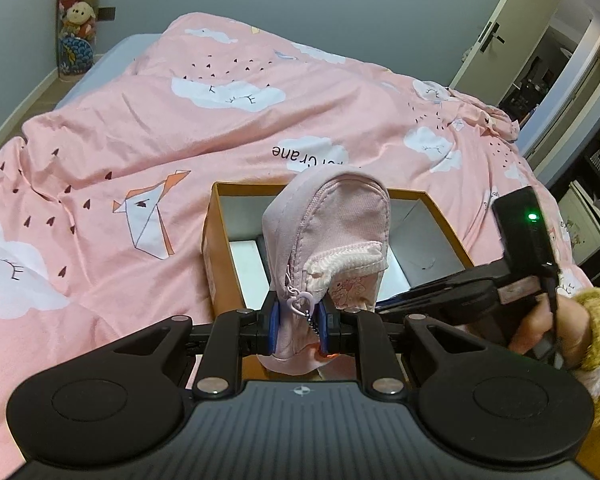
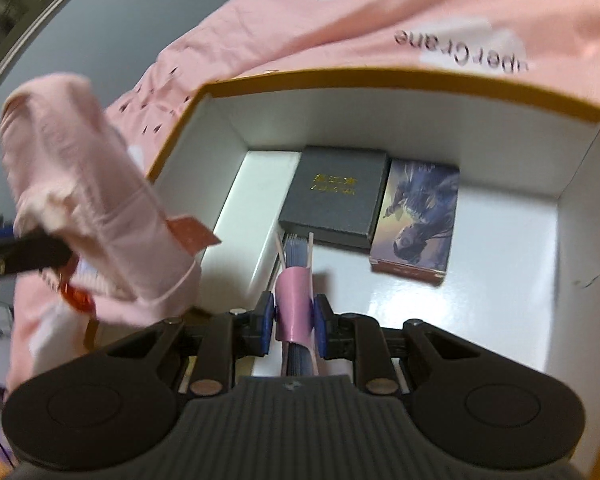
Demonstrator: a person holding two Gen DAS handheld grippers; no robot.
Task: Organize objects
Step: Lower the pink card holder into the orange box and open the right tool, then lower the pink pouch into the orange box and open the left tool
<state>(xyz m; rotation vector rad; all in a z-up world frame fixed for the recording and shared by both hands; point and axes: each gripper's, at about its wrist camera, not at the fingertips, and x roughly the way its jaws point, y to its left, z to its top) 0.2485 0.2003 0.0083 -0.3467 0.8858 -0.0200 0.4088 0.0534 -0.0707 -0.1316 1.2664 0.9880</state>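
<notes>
My left gripper is shut on the bottom end of a pink zip pouch, which stands upright just above the near edge of an open brown cardboard box. In the right wrist view the pouch is a blur at the left, beside the box's left wall. My right gripper is shut on a thin stack of bluish cards in a pink band and points down into the box. A dark grey case with gold lettering and an illustrated card box lie on its white floor.
The box rests on a bed under a pink quilt printed with clouds and paper cranes. A hand in a fuzzy yellow sleeve holds the right gripper's body at the box's right side. An open door and shelves lie beyond the bed.
</notes>
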